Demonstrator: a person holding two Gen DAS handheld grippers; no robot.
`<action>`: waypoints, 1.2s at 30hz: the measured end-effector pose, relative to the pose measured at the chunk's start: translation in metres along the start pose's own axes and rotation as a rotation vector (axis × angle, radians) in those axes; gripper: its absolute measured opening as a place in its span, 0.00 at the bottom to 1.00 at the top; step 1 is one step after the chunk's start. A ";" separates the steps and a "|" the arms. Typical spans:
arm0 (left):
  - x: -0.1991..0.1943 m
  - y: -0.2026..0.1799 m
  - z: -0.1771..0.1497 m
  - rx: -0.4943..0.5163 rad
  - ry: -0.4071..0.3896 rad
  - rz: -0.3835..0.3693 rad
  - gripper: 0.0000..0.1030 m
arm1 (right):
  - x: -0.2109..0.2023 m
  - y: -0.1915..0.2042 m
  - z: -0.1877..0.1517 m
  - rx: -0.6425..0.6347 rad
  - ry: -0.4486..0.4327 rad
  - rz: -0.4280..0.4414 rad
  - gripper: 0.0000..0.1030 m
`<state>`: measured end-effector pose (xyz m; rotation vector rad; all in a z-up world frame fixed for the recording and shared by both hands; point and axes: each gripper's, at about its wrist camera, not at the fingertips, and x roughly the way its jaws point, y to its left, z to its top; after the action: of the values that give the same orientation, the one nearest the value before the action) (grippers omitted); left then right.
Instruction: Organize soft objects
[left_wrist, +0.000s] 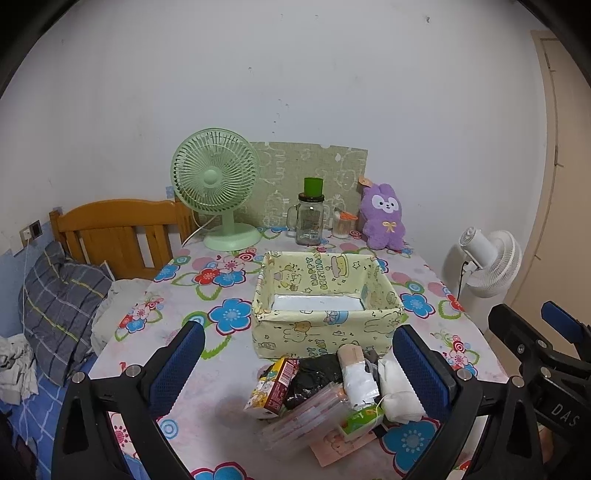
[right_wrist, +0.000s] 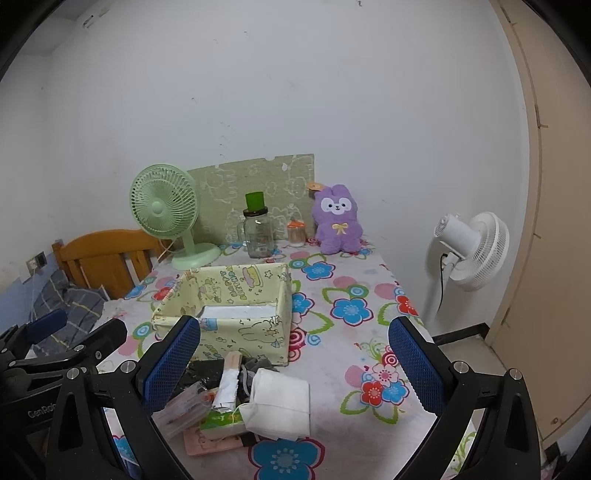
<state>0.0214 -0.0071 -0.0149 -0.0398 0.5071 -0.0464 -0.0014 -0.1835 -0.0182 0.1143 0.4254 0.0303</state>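
**A:** How are your 2 grippers standing?

**B:** My left gripper (left_wrist: 295, 363) has its blue pads spread wide with nothing between them but air; it hangs above the pile (left_wrist: 328, 395) of small things at the near end of the table (left_wrist: 192, 406). My right gripper (right_wrist: 293, 360) is spread just as wide and empty, over the same end of the table, a little to the right of the pile.

**A:** What is in that pile?

**B:** A white pouch (right_wrist: 282, 404), a small carton (left_wrist: 275, 386), something black and crumpled (left_wrist: 314, 378), a white roll (left_wrist: 356, 376), a stack of clear packets (left_wrist: 304, 415) and a green packet (left_wrist: 364, 421). They overlap and touch each other. A pink card (right_wrist: 210, 445) lies under them.

**A:** And the box?

**B:** The yellow fabric box (left_wrist: 325, 317) sits just behind the pile, open at the top; only its white bottom shows inside.

**A:** Anything further back?

**B:** A purple plush rabbit (left_wrist: 382, 218) sits upright at the far edge against the wall, well apart from the box. To its left stand a small jar (left_wrist: 343, 223), a glass mug (left_wrist: 309, 223) with a green cup (left_wrist: 313, 186) on its lid, and a green fan (left_wrist: 218, 184).
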 end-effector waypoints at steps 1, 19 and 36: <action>0.001 -0.001 0.001 0.002 0.001 -0.001 0.99 | -0.001 -0.001 0.000 0.001 -0.002 -0.004 1.00; -0.003 0.000 0.004 0.002 0.001 -0.014 0.98 | -0.001 -0.002 0.001 0.014 0.005 -0.010 1.00; -0.003 -0.003 0.005 -0.005 0.005 -0.033 0.98 | -0.001 -0.004 0.001 0.026 0.013 -0.013 1.00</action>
<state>0.0207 -0.0098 -0.0091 -0.0530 0.5121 -0.0774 -0.0018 -0.1880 -0.0174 0.1371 0.4400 0.0125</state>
